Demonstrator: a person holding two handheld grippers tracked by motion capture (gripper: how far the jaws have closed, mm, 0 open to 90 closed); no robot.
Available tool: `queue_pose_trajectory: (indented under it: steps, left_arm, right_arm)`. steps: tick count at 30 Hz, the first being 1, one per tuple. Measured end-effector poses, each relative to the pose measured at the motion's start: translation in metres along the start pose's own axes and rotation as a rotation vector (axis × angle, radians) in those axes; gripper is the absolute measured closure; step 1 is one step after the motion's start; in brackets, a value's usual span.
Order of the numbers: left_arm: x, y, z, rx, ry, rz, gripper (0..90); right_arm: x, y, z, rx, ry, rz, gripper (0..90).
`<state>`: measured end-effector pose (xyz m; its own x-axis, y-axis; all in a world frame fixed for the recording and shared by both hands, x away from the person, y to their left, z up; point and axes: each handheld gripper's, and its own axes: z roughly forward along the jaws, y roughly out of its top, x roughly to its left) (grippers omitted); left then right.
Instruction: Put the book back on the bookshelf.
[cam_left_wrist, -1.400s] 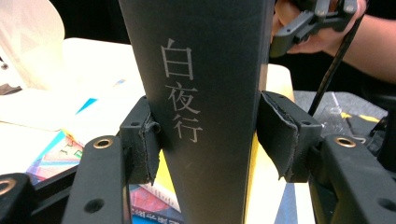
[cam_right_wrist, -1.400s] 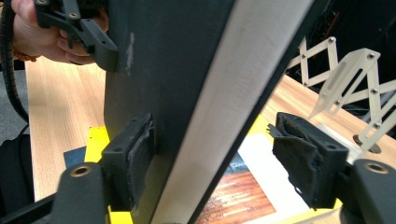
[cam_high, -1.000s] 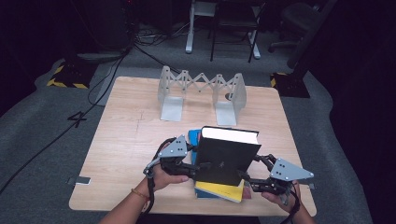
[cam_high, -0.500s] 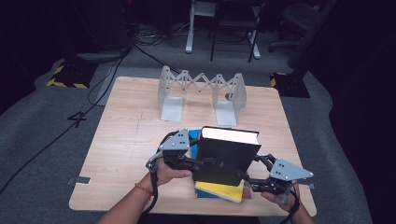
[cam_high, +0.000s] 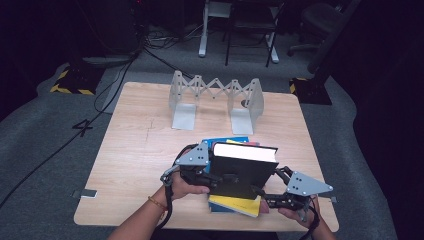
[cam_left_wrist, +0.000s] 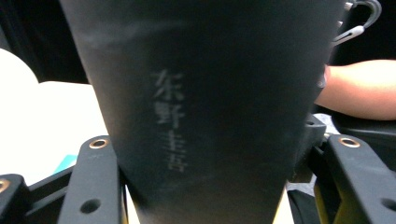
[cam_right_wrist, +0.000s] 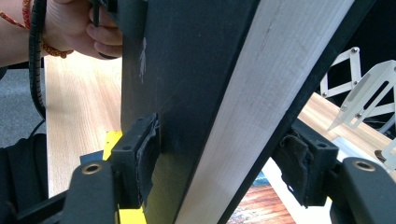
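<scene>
A thick black book (cam_high: 242, 170) stands upright over a stack of flat books near the table's front edge. My left gripper (cam_high: 212, 177) is shut on its spine side, and the spine (cam_left_wrist: 210, 116) with pale lettering sits between the jaws of the left gripper (cam_left_wrist: 210, 186). My right gripper (cam_high: 265, 197) is shut on the opposite side. In the right gripper view its pads (cam_right_wrist: 147, 154) press both covers of the black book (cam_right_wrist: 187, 93), pale page edge facing the camera. A yellow book (cam_high: 235, 205) lies under it, and a blue book (cam_high: 225, 141) peeks out behind.
A grey expanding bookend rack (cam_high: 215, 95) stands at the back of the wooden table (cam_high: 140, 140). Cables and chair legs lie on the dark floor beyond the table. The person's forearms come in over the front edge.
The left gripper has edged slightly right, closer against the black book. The book and the right gripper have hardly moved.
</scene>
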<state>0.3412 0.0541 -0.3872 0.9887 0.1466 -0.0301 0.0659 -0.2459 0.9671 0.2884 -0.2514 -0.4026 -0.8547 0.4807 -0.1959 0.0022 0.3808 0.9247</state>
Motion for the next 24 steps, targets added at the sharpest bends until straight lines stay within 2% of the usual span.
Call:
queue_pose_trajectory:
  steps: [4,7,9,11,12,13,14,16,18,19,20,22,24]
  left_arm:
    - [0.002,-0.005,0.001,-0.013,-0.019,-0.011,42.2]
    - [0.004,-0.008,0.001,-0.030,-0.040,-0.006,44.6]
    - [0.003,-0.008,0.001,-0.028,-0.044,-0.003,45.5]
    - [0.002,-0.007,0.000,-0.022,-0.039,-0.003,47.1]
    - [0.001,-0.007,0.000,-0.022,-0.034,0.004,47.4]
    - [-0.001,-0.007,0.000,-0.018,-0.034,0.003,48.0]
    - [-0.003,-0.007,-0.001,-0.019,-0.031,0.008,49.0]
    - [-0.005,-0.007,-0.001,-0.017,-0.031,0.018,49.5]
    - [-0.006,-0.008,-0.002,-0.017,-0.030,0.022,49.6]
    - [-0.006,-0.008,-0.002,-0.016,-0.028,0.027,49.6]
    - [-0.006,-0.008,-0.002,-0.018,-0.026,0.024,49.5]
    - [-0.006,-0.009,-0.001,-0.029,-0.019,0.023,49.2]
    - [-0.006,-0.010,-0.001,-0.036,-0.015,0.016,49.0]
  right_arm:
    - [-0.001,-0.001,0.000,-0.001,0.000,0.004,34.8]
    - [-0.003,-0.002,0.001,0.009,0.017,0.002,35.3]
    - [-0.007,-0.005,-0.002,0.017,0.044,0.011,36.9]
    - [-0.010,-0.010,-0.005,0.037,0.103,0.031,33.1]
    - [-0.011,-0.013,-0.008,0.048,0.115,0.023,33.7]
    - [-0.012,-0.016,-0.012,0.072,0.110,-0.005,34.8]
    - [-0.013,-0.022,-0.016,0.123,0.093,-0.046,34.3]
    - [-0.020,-0.033,-0.021,0.180,0.056,-0.043,34.3]
    - [-0.031,-0.045,-0.024,0.194,0.012,0.000,34.7]
    - [-0.037,-0.052,-0.025,0.204,-0.030,0.027,34.7]
    - [-0.046,-0.061,-0.024,0.215,-0.060,0.075,34.9]
    - [-0.056,-0.073,-0.023,0.255,-0.110,0.109,35.3]
    - [-0.066,-0.088,-0.022,0.299,-0.138,0.143,35.3]
